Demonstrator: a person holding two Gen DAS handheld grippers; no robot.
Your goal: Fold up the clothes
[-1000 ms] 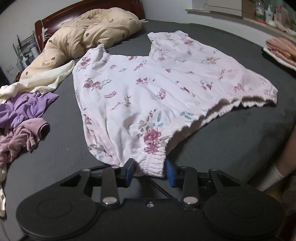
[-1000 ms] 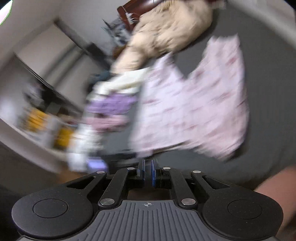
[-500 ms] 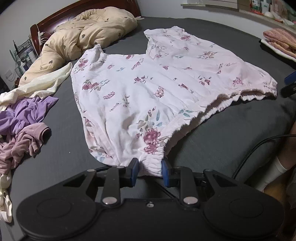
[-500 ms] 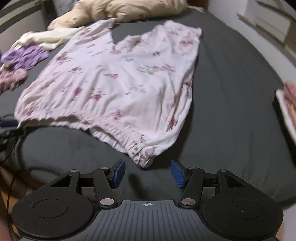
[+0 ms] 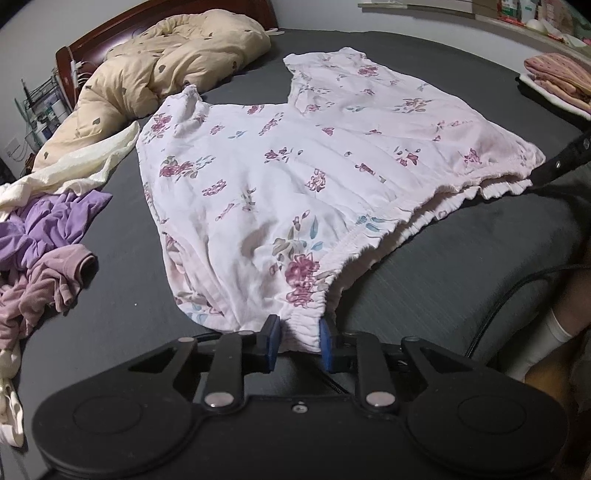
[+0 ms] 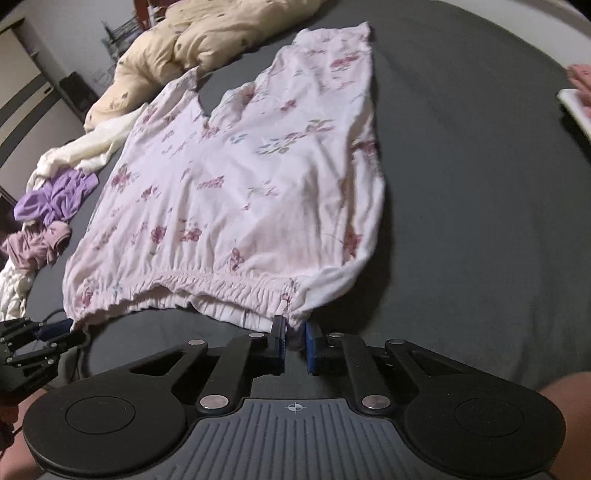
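A white floral garment with purple-red flower prints is spread flat on the dark grey bed, its gathered elastic hem turned toward the near edge and its two short legs pointing to the far side. In the left wrist view, the left tool is seen at the near left corner of the hem: a bunched fold of the elastic band lies between the blue pads, which press against it from both sides — the hem is gripped there. In the right wrist view, the right tool is set at the near right corner of the same hem; its pads stand close together with a small tuck of white cloth caught between them, so this corner is gripped as well. The right tool's black linkage is also glimpsed at the far right of the left view, touching the hem's corner.

To the left of the garment a heap of other clothes is seen: a purple piece, a mauve piece nearer, and a cream piece farther off. A tan quilt is bundled at the far left against a dark wooden headboard. At the far right edge of the bed a folded pink stack rests on a white layer — well apart from the garment. A black cable runs along the near right, beside a white sock on a person's leg.
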